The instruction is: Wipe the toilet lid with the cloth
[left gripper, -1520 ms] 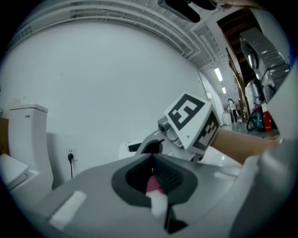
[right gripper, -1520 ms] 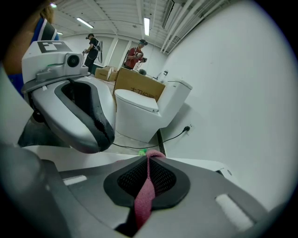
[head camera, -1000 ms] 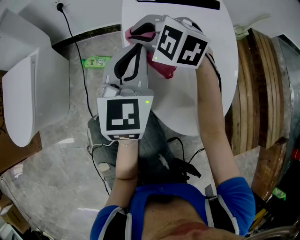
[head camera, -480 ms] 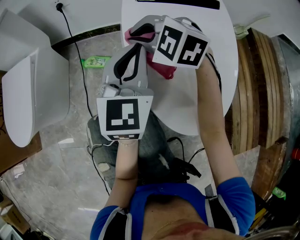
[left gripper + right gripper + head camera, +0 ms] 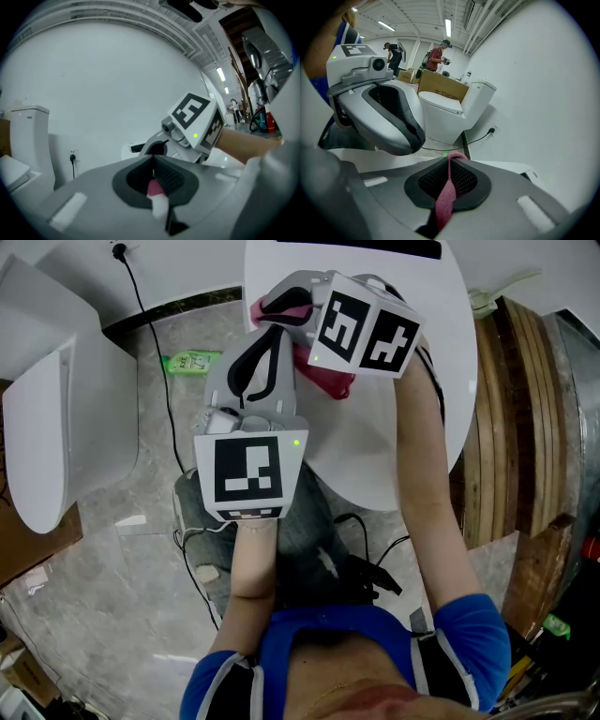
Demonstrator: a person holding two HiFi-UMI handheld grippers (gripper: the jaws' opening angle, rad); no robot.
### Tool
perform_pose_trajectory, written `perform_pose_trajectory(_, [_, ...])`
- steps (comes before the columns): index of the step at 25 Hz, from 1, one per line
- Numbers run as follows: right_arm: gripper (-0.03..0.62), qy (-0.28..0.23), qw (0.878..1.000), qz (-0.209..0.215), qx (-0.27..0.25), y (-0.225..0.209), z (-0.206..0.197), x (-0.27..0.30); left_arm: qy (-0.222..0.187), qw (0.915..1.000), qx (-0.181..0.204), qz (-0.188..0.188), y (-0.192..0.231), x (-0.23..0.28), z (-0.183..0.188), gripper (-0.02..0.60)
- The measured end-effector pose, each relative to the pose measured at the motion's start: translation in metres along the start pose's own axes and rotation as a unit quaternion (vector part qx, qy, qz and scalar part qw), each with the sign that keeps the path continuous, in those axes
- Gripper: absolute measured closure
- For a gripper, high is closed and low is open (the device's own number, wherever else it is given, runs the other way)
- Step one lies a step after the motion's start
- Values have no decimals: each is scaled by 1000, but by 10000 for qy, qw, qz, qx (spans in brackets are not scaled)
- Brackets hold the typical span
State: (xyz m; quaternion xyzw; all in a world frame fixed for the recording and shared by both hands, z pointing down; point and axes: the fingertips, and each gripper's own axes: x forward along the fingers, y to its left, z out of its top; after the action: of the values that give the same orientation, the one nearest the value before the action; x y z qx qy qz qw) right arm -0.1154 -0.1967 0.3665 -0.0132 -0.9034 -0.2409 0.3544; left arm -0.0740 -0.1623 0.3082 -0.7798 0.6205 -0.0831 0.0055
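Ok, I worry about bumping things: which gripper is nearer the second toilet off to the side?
Left. The left gripper hangs at the left edge of the toilet lid, toward the second toilet; the right gripper is over the lid, farther off.

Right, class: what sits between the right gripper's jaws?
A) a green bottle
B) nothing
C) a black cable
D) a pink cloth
D: the right gripper view shows the right gripper with its jaws closed on a strip of pink cloth.
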Motion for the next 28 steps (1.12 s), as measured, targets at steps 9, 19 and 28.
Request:
perform_pose_trajectory(9, [585,14,10000,15,-2,1,-2,-1,25,10000,-16,32,0,1,-1,578])
perform_pose_trajectory(19, [585,-72,9996,241,106,8,1,-5,18,10000,-3,1,-1,2,0,578])
perform_pose_trajectory(28, [583,-69,9995,295,96,13,4,-4,-19,10000,11,85,5,-3,2,578])
